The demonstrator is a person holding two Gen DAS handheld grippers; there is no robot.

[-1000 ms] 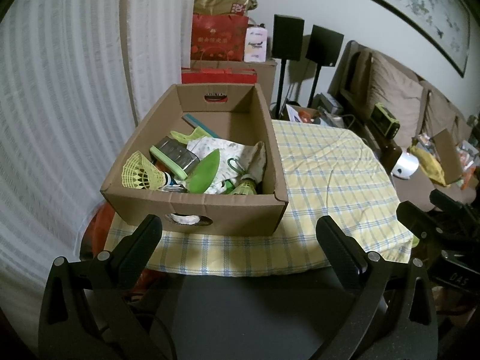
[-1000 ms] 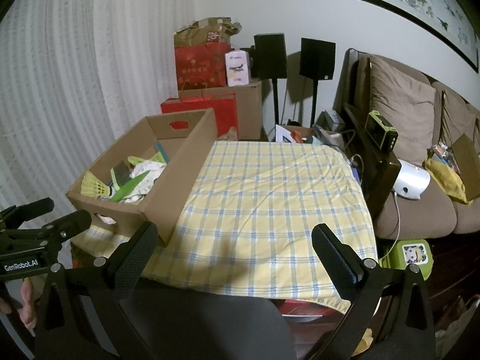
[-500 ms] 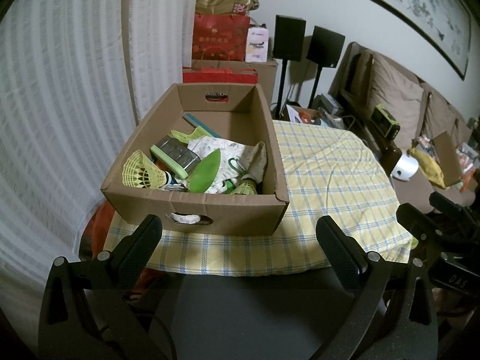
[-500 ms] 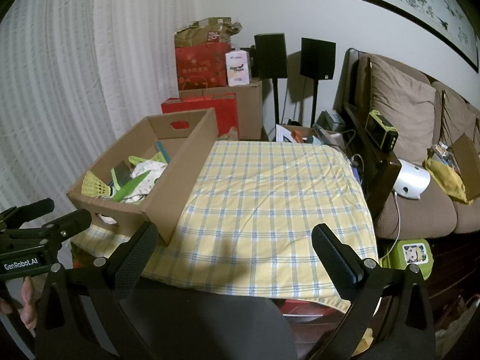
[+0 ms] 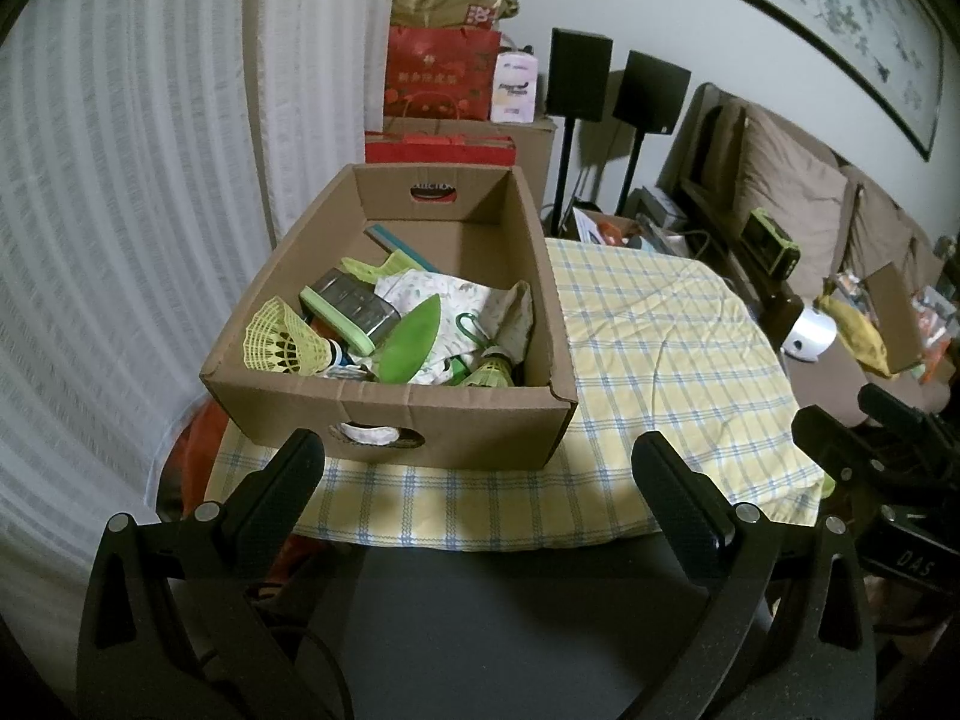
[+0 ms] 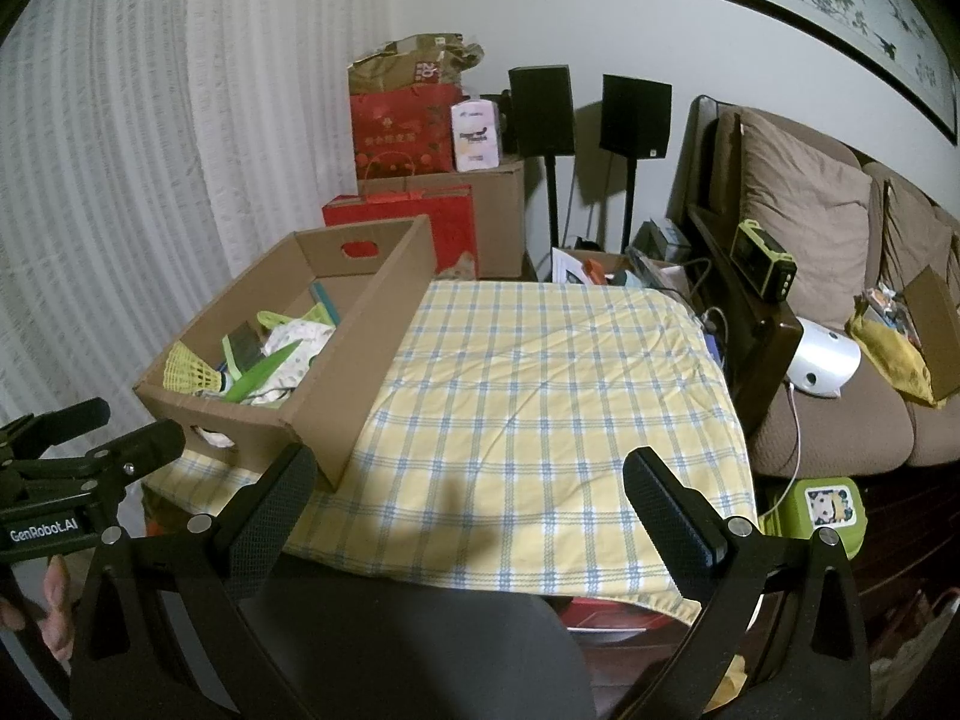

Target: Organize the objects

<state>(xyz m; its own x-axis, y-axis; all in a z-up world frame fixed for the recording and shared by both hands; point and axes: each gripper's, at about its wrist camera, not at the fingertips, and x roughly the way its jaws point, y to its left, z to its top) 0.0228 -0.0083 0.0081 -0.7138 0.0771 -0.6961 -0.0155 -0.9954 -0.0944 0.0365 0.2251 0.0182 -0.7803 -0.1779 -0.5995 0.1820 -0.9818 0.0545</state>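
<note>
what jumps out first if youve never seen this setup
An open cardboard box crammed with bits, a yellow-green shuttlecock at its near left corner, sits on the left of the yellow checked tablecloth. Both hand-held grippers, left and right, hover open before the table.

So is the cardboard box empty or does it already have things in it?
Not empty. The cardboard box holds a yellow shuttlecock, a green leaf-shaped piece, patterned cloth and other items.

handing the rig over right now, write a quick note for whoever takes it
Left tool: open, empty, short of the cardboard box.
Right tool: open, empty, over the near edge of the checked tablecloth.
Box sits on the cloth's left side, holding a yellow shuttlecock, green leaf-shaped piece, tin and patterned cloth.
Done: nothing taken out yet.
Left: all sorting.
</note>
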